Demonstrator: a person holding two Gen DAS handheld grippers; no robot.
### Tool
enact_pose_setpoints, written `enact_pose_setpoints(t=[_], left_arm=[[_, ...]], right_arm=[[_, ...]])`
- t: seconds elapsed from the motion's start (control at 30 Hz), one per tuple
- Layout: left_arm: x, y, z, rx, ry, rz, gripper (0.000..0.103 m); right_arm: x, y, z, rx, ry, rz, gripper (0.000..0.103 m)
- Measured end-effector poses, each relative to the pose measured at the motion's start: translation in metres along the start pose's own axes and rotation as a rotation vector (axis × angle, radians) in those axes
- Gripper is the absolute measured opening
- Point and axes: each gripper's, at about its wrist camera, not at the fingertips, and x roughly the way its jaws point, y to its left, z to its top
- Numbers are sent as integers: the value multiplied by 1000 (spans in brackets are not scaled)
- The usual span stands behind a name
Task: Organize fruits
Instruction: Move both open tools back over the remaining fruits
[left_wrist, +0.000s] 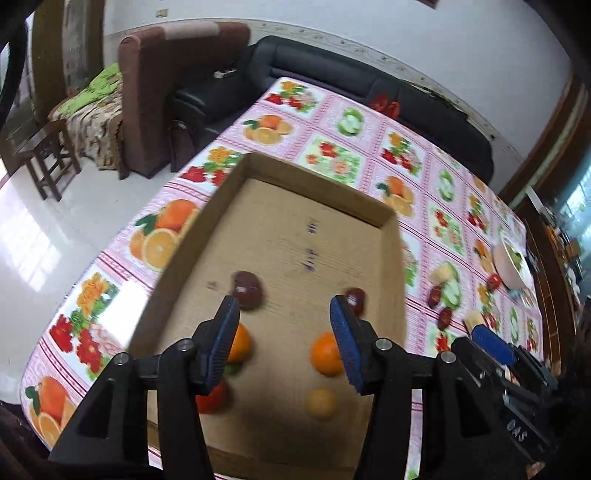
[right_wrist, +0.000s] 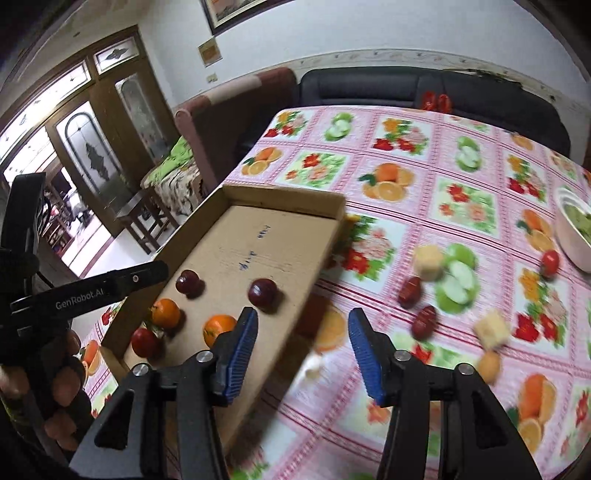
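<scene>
While held over the near end of the cardboard tray (left_wrist: 295, 236), left gripper (left_wrist: 284, 332) spread wide, nothing between the blue pads. Just under it in the tray, two oranges (left_wrist: 325, 353), a red fruit (left_wrist: 212, 398) and a blurred yellow one (left_wrist: 321, 403); farther in, two dark red plums (left_wrist: 246, 290). Beyond those, bare cardboard floor with faint writing up to the far wall.

Right gripper (right_wrist: 301, 350) likewise parted and empty, hanging above the tray's right wall and the bench (right_wrist: 406, 155) beside it. Right of the tray, loose on the fruit-print cloth: a small yellow-orange fruit (right_wrist: 489, 365) nearest, then a pale yellow cube (right_wrist: 491, 328), two dark red oblong fruits (right_wrist: 424, 321), a second pale cube (right_wrist: 428, 262) and a small red fruit (right_wrist: 550, 260). Against the bench's right edge, a white bowl (right_wrist: 570, 236) with something green inside. Past the far edge, a black sofa (right_wrist: 369, 88).
</scene>
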Motion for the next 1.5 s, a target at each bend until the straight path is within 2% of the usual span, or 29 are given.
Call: enact_pose_setpoints(t=[0.17,0.43,0.63,0.73,0.93,1.23,1.5], left_arm=[[-3,-29,-13,35,23,-55,51],[-10,-67,-40,102,54,-112,51],[-14,-87,-53,151,68,-128,51],[-18,-93,-61,162,67,-152,51],[-14,-112,-76,207,106,-178,51],[-10,-138,-89,268,132,-190,51],[-3,-148,-93,284,153,-190,51]], right_arm=[[-20,-41,-11,102,-22,-87,56],[-51,-80,-45,182,-24,-124,57],[-69,-95,-66,216,-30,-138,57],[-76,-107,-71,248,-33,-176,57],[-95,-116,-88,268,-52,-179,57],[-100,-128,-112,299,-35,-182,57],[-104,-148,-118,336,-40,-199,57]])
